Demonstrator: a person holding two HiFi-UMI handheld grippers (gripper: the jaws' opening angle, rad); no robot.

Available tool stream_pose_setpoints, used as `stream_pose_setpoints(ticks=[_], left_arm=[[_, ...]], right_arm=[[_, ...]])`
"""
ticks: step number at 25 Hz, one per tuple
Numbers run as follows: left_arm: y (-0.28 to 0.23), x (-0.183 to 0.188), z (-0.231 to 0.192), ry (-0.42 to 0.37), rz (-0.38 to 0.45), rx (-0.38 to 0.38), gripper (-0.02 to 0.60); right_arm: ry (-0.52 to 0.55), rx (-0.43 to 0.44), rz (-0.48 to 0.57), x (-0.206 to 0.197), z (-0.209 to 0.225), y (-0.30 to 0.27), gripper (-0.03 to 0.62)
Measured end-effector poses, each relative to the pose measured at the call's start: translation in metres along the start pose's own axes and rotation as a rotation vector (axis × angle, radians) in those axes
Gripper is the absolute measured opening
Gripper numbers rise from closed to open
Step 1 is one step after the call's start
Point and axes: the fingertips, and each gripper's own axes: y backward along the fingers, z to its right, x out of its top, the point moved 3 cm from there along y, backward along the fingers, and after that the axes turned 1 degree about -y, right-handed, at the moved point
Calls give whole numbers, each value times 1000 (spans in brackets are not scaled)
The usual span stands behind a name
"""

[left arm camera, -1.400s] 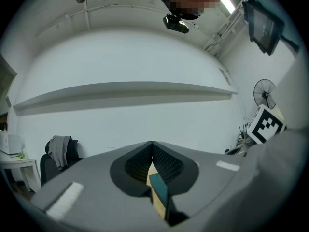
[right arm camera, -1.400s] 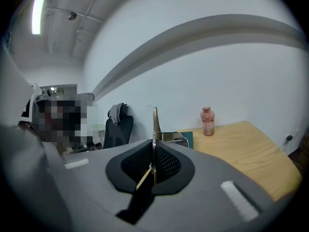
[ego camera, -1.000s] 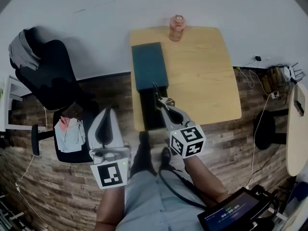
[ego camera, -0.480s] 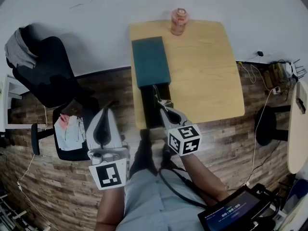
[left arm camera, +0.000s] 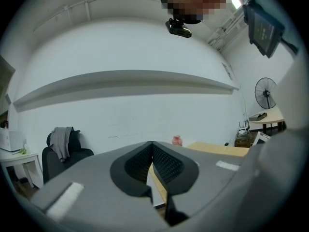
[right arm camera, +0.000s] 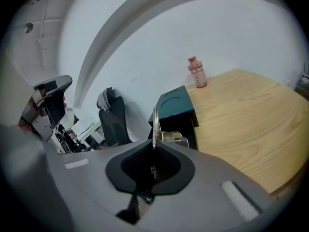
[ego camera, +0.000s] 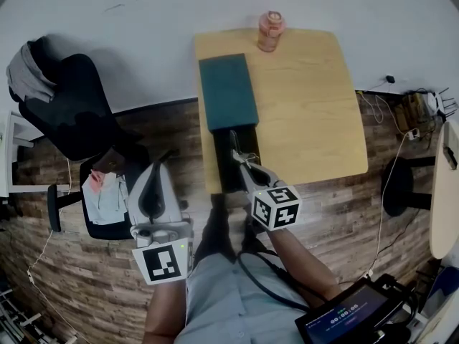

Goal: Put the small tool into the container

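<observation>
**Head view.** My right tongs (ego camera: 244, 161) are closed on the small tool (ego camera: 233, 140), a thin metal strip that sticks out past the tips. The tool lies over the near, black end of the container (ego camera: 228, 92), a long box with a dark teal top. The box sits along the left edge of the wooden counter (ego camera: 308, 106). I cannot tell whether the tool touches the container. A pink bottle (ego camera: 271, 31) stands upright at the far edge of the counter, well apart from the box. My left tongs (ego camera: 161, 163) are off the counter to its left, over the wood-pattern floor (ego camera: 64, 264). They are near a black chair (ego camera: 79, 110).

**Right gripper view.** The pads are pressed together on the small tool (right arm camera: 154, 122), and its narrow edge rises straight up between them. Just beside it, a bent piece of bright metal shows at the tips. Behind it is the container (right arm camera: 175, 103), with its black near end facing me. The counter (right arm camera: 241, 115) stretches to the right, with the bottle (right arm camera: 197, 72) at its back.

**Left gripper view.** My left tongs (left arm camera: 152, 145) are closed, the ribbed pads meet at the tips, and nothing is between them. They point level toward the white wall, with the chair (left arm camera: 63, 151) at the left.
</observation>
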Motion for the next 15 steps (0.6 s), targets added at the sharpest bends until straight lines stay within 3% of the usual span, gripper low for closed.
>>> stream_pose_setpoints(ticks=[15], left_arm=[[-9, 1, -9, 13, 15, -10, 9]], right_arm=[[-115, -31, -35, -1, 9, -11, 3]])
